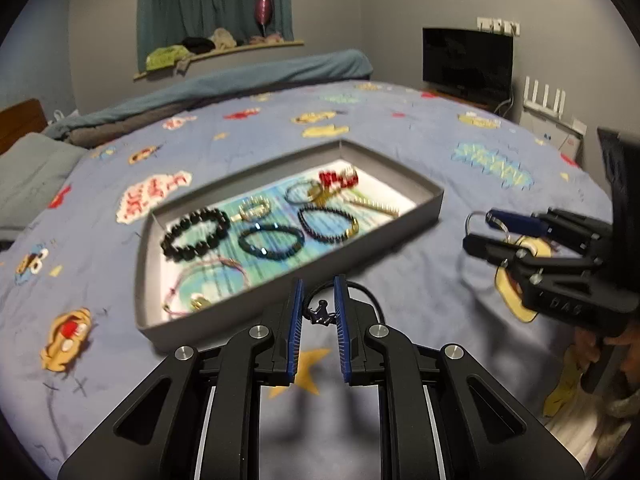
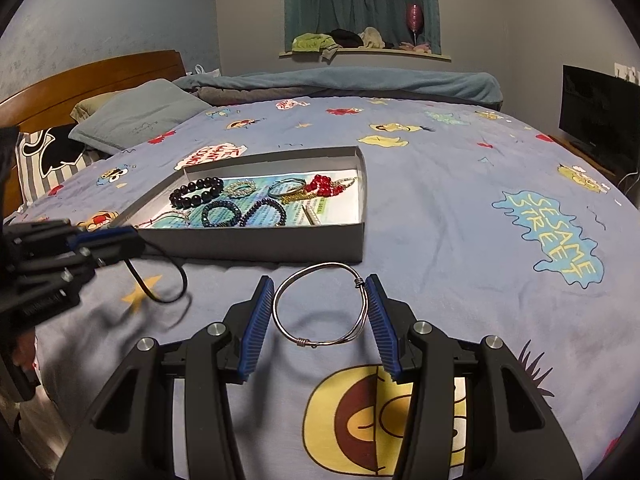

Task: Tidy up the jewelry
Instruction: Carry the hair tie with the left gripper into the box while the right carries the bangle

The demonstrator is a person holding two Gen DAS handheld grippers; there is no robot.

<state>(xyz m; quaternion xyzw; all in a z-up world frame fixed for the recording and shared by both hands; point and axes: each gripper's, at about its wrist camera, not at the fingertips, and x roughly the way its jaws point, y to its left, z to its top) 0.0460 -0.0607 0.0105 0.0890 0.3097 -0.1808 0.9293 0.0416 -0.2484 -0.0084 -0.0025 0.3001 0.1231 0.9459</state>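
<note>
Right wrist view shows the thin silver wire bangle [image 2: 320, 306] spanning your right gripper [image 2: 318, 322], whose jaws sit wide, pressing the ring's two sides above the cartoon-print blue bedsheet [image 2: 460, 216]. Squeeze harder and the springy wire may buckle or pop free, I judge. Your left gripper [image 1: 319, 314] has its jaws nearly closed on a black cord bracelet with a small crown charm [image 1: 320, 312], whose loose loop could snag the near wall of the shallow grey cardboard box [image 1: 434, 204], where beaded bracelets already lie. Both grippers hover low, level, and pointed towards the box.
</note>
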